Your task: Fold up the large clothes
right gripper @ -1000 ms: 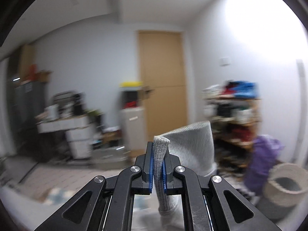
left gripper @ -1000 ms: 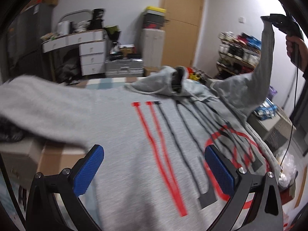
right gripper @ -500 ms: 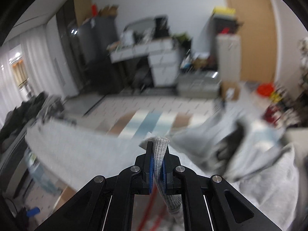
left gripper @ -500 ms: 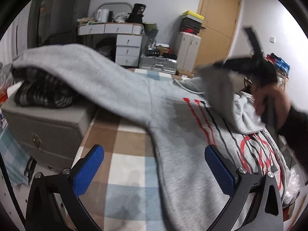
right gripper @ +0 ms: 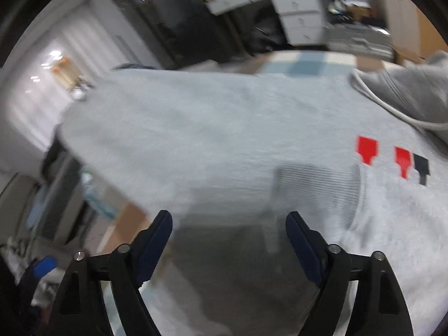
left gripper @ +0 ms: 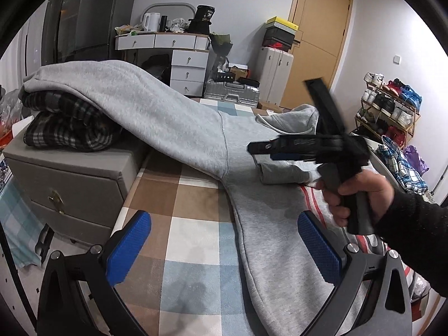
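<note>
With one ribbed cuff (right gripper: pixel 316 187) dropped on the grey printed hoodie's (left gripper: pixel 268 224) chest, the right gripper (right gripper: pixel 228 229) has just opened, empty; the left gripper (left gripper: pixel 224 240), open too, must next take the far sleeve (left gripper: pixel 126 95).

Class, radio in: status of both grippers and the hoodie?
Left gripper open, empty. Right gripper jaws just opened; cuff dropped on grey hoodie. Other sleeve drapes over plaid bundle off the bed.

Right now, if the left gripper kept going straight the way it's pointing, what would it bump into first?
Most likely the grey hoodie. The left gripper points down at the checked bedcover, with the hoodie's side edge between its open jaws. Depth is hard to judge.
</note>
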The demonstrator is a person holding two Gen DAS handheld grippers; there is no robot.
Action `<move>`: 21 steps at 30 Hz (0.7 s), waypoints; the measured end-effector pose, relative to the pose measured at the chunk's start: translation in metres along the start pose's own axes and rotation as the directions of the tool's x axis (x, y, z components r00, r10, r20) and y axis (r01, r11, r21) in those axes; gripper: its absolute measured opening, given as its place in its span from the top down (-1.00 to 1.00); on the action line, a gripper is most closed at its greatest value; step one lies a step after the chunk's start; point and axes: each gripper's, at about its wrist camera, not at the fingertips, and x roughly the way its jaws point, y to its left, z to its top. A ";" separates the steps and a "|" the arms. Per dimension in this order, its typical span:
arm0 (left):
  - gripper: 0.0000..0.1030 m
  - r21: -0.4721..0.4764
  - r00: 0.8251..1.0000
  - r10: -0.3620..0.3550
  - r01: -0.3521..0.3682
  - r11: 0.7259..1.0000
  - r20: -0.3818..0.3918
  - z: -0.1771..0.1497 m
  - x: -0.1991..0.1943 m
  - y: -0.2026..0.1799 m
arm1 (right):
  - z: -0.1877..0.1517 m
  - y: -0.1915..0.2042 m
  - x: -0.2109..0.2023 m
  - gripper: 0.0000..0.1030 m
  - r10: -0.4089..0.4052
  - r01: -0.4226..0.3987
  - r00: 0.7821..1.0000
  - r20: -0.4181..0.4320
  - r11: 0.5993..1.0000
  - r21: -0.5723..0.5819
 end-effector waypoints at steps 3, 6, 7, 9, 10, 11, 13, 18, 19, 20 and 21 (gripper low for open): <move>-0.98 0.002 1.000 0.007 -0.007 1.000 0.008 0.004 -0.002 0.003 | -0.003 0.003 -0.029 -0.66 0.074 -0.074 0.997 0.034 0.997 0.000; -0.98 0.001 1.000 0.021 -0.021 1.000 0.013 0.008 -0.002 0.006 | -0.010 -0.017 -0.074 -0.94 0.065 -0.072 0.991 0.116 0.996 0.059; -0.98 0.002 1.000 0.027 -0.027 1.000 0.014 0.010 -0.002 0.008 | -0.015 -0.029 -0.091 -0.95 0.044 -0.058 0.987 0.153 0.994 0.087; -0.98 0.001 0.999 0.033 -0.033 0.999 0.005 0.016 -0.001 0.011 | -0.018 -0.047 -0.110 -0.97 -0.018 -0.008 0.982 0.185 0.990 0.141; -0.98 -0.001 1.000 0.030 -0.030 1.000 -0.001 0.017 0.000 0.012 | -0.025 -0.060 -0.122 -1.00 -0.067 0.032 0.979 0.190 0.983 0.183; -0.98 -0.012 1.000 0.025 -0.025 1.000 -0.008 0.022 0.001 0.017 | -0.029 -0.066 -0.130 -1.00 -0.094 0.054 0.978 0.189 0.977 0.208; -0.98 -0.041 0.998 0.062 -0.062 0.997 -0.001 0.030 0.000 0.025 | -0.040 -0.084 -0.141 -1.00 -0.136 0.089 0.976 0.170 0.962 0.259; -0.98 -0.136 0.995 0.095 -0.092 0.986 0.021 0.065 -0.012 0.061 | -0.073 -0.088 -0.173 -1.00 -0.096 0.024 0.969 0.226 0.952 0.305; -0.98 -0.150 0.995 0.094 -0.088 0.985 0.037 0.076 -0.017 0.070 | -0.074 -0.085 -0.177 -1.00 -0.068 -0.004 0.968 0.242 0.958 0.286; -0.98 -0.173 0.992 0.115 -0.104 0.979 0.057 0.088 -0.022 0.082 | -0.078 -0.077 -0.179 -1.00 -0.036 -0.033 0.966 0.255 0.965 0.260; -0.98 -0.197 0.989 0.131 -0.114 0.974 0.072 0.097 -0.028 0.091 | -0.081 -0.069 -0.180 -1.00 0.001 -0.066 0.966 0.260 0.968 0.242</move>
